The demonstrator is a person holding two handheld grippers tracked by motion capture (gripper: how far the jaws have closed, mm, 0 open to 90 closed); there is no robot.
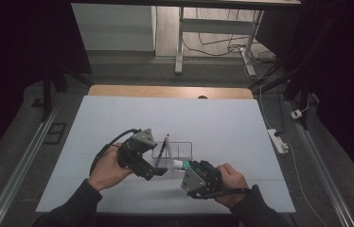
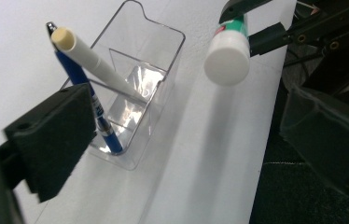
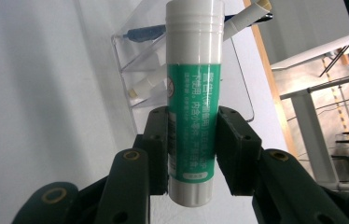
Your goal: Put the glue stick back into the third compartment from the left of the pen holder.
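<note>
**Glue stick held at the organizer, ready to drop in**

Your right gripper (image 3: 192, 154) is clamped on the glue stick (image 3: 193, 93), jaws pressed against both sides of its green label, white cap pointing away from you toward the clear organizer (image 2: 130, 100). In the high view the stick (image 1: 179, 164) hangs just near and right of that organizer (image 1: 177, 150), which sits on the white sheet (image 1: 118, 118) in the middle of the table. Your left gripper (image 1: 158, 170) sits with its jaws spread wide and nothing between them, close beside the organizer's near left corner.

A blue pen (image 2: 86, 100) and a white pen (image 2: 93, 58) already lean in the near compartment; the far compartment looks empty, though the clear walls make that hard to confirm.

To place it cleanly, I'd tip the stick upright first, bring it over the free compartment, and lower it between the walls before letting go. Steady the organizer with the left gripper if it starts to slide, and keep clear of the leaning pens.
</note>
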